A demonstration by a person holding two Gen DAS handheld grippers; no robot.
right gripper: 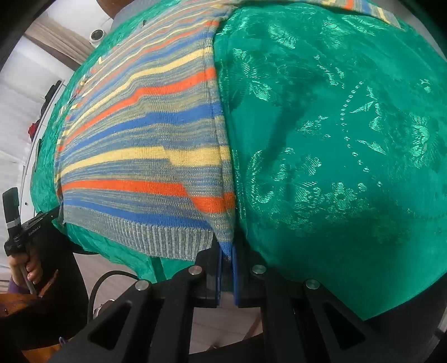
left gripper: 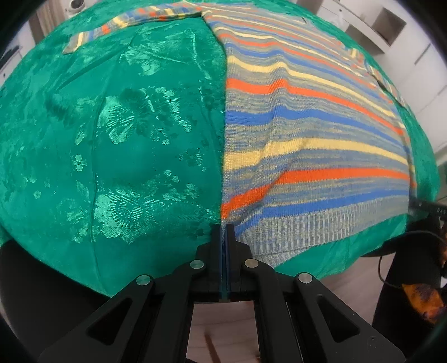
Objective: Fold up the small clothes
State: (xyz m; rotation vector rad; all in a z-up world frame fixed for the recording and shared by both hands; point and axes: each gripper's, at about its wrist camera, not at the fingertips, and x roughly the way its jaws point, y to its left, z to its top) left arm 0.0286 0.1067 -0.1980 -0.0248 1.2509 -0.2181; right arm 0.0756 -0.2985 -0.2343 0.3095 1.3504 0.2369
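From the left wrist camera, the left gripper [left gripper: 222,227] points steeply down at the near edge of a table draped in a green floral brocade tablecloth [left gripper: 117,145]. Its two black jaws stand pressed together, and their tips sit right at the lower left corner of a striped knit sweater [left gripper: 301,145]; the knit puckers and rises toward the tips, so the fingers [left gripper: 215,237] appear to pinch that corner, though the cloth between the pads is too thin to make out clearly. The sweater lies flat ahead and to the right of the gripper, banded in orange, blue, yellow and grey, with a ribbed hem [left gripper: 307,229] running along the table's near edge. One sleeve [left gripper: 134,21] stretches away to the far left. At the far right edge, part of the right gripper [left gripper: 427,208] shows beside the hem's other corner.

From the right wrist camera, the right gripper [right gripper: 226,251] also points steeply down, its blue-lined jaws nearly closed on the sweater's lower right corner, a strip of striped knit visibly caught between them. The sweater [right gripper: 139,150] spreads ahead and left, the tablecloth [right gripper: 335,156] fills the right. Far left, a hand [right gripper: 25,265] grasps the left gripper's handle [right gripper: 12,220].
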